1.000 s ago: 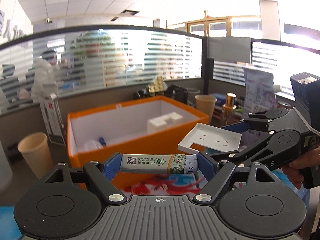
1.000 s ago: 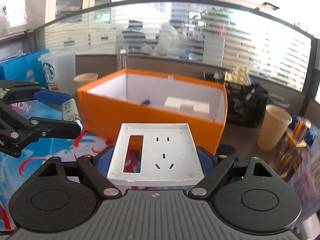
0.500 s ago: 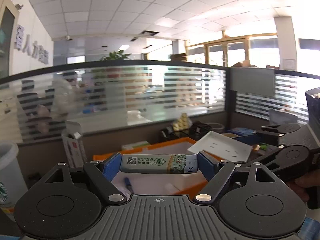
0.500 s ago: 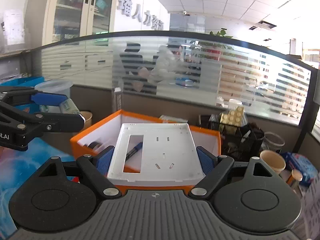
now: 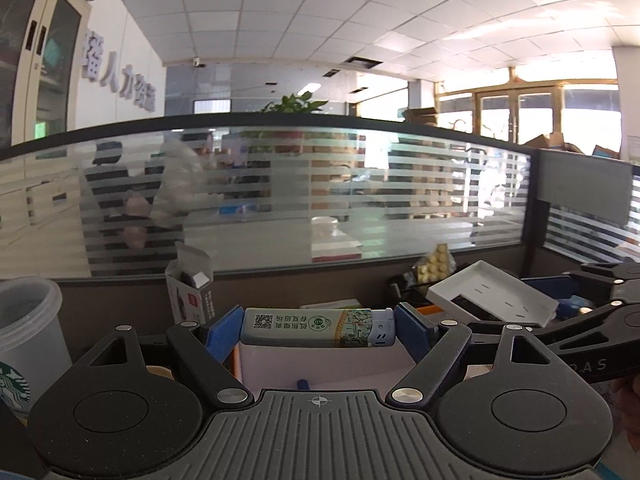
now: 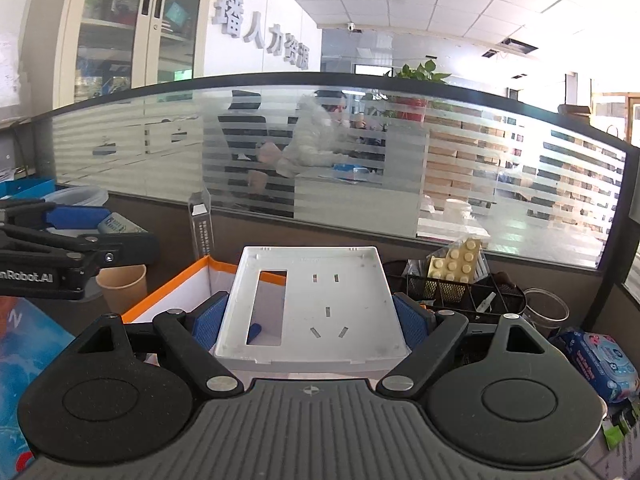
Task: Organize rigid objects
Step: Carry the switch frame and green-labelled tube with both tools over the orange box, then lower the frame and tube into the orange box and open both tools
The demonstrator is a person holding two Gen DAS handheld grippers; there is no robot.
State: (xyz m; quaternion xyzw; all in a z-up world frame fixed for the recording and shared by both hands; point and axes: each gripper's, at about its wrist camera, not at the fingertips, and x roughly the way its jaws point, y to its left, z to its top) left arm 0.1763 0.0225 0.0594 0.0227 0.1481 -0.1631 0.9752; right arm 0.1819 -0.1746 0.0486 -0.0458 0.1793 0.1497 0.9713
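both raised; lighter (image 5: 318, 327) label blurred, possibly chinese; cup (image 5: 22, 344) starbucks.

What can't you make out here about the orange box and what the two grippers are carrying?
- Orange box contents: both views, mostly hidden by the socket plate, lighter and gripper bodies; only a blue bit shows.
- Lighter's small print: left wrist view, too small.
- Gap between each item and the box floor: neither view shows it.
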